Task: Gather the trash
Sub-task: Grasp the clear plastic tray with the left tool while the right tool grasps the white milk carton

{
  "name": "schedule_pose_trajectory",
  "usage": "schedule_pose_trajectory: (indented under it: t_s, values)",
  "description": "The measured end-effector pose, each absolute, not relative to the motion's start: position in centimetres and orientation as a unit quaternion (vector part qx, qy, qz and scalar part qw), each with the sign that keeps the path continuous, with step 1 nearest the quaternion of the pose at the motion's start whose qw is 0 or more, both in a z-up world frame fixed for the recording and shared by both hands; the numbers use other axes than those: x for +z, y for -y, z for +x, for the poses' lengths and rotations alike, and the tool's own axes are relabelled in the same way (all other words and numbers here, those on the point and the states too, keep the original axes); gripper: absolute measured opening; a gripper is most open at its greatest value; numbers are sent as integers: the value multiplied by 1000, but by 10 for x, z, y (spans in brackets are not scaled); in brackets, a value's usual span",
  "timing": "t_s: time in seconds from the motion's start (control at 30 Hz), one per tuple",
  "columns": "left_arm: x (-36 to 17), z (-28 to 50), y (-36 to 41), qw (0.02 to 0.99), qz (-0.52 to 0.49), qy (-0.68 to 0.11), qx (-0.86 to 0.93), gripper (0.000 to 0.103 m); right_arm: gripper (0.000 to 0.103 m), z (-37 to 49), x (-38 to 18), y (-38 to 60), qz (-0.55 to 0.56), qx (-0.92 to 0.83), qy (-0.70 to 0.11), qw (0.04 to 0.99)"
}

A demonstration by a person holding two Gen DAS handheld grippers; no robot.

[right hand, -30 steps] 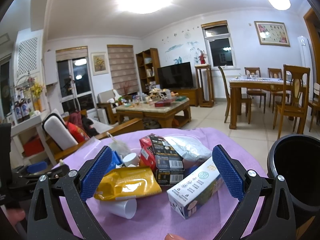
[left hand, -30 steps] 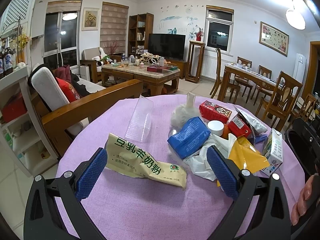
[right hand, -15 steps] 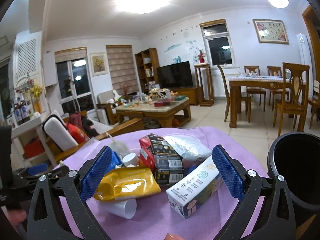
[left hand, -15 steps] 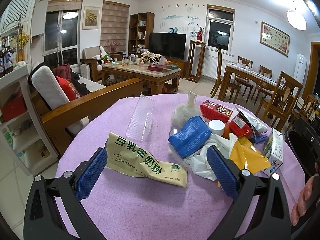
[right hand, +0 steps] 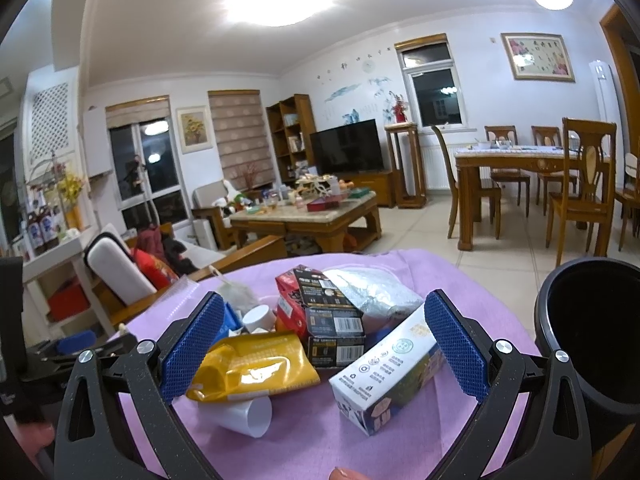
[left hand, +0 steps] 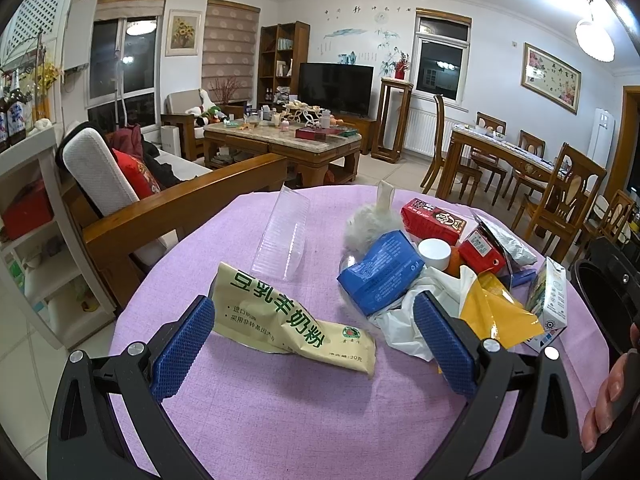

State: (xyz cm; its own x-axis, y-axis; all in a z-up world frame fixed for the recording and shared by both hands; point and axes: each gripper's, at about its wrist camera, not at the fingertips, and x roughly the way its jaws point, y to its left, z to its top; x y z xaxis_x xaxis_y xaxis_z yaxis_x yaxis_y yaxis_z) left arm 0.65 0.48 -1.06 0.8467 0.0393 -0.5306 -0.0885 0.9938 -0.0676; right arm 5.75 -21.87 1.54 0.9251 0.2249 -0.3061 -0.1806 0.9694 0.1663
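Left gripper [left hand: 314, 346] spread wide, empty, hovering over the beige milk-powder pouch [left hand: 294, 318] lying flat on the purple tablecloth [left hand: 280, 420]. Right gripper [right hand: 326, 344] likewise wide apart and empty, framing the white carton [right hand: 386, 372] and yellow packet [right hand: 252, 372] in the litter pile. Black bin [right hand: 596, 332] just right of the table edge. Apparently the approach step, nothing picked yet. Next, probably: lower onto one item, close, carry to the bin.
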Motion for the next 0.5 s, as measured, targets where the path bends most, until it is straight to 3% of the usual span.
schedule_pose_trajectory:
  t_s: [0.13, 0.37, 0.5]
  values:
    - [-15, 12, -20, 953, -66, -295, 1, 98, 99, 64, 13, 224, 86, 101, -184, 974]
    - [-16, 58, -86, 916, -133, -370, -78, 98, 99, 101, -4, 279, 186, 81, -318, 926]
    - [-14, 87, -74, 911, -98, -393, -74, 98, 98, 113, -16, 287, 208, 74, -348, 911]
